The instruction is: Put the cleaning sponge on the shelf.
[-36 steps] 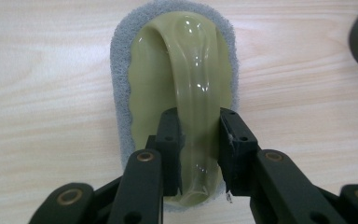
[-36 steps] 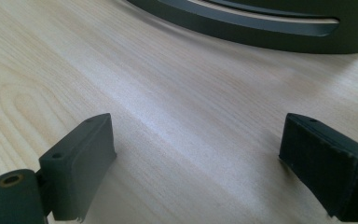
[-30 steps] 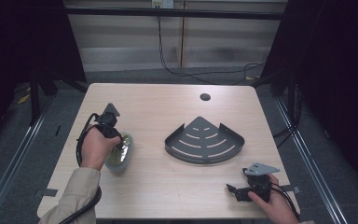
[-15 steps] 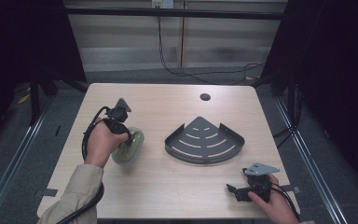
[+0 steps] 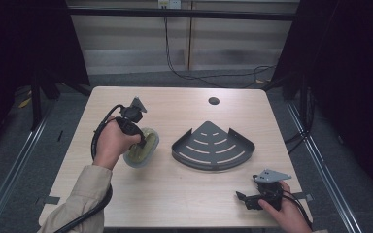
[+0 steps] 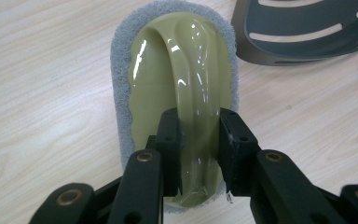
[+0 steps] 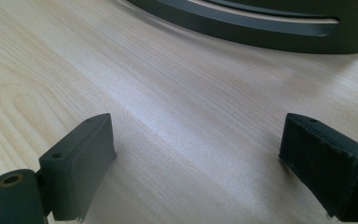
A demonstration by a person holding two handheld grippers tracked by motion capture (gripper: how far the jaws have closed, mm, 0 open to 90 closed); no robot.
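An olive-green scrubber (image 5: 141, 147) with a grey scouring pad and an arched handle (image 6: 191, 88) hangs tilted above the table's left half. My left gripper (image 6: 198, 140) is shut on that handle, one pad on each side of it (image 5: 137, 133). Right of it lies a dark grey quarter-round corner shelf (image 5: 212, 146) with curved slots, whose edge shows in the left gripper view (image 6: 303, 32) and the right gripper view (image 7: 261, 23). My right gripper (image 7: 196, 168) stands open, low over bare wood near the table's front right corner (image 5: 245, 200), nothing between its jaws.
The light wooden table (image 5: 184, 189) has a round cable hole (image 5: 213, 101) at its back. Dark floor with metal rails runs along both sides. A black cable hangs down the wall behind.
My left gripper has lifted the scrubber and carried it rightward toward the shelf, tilting it. The right gripper has stayed where it was.
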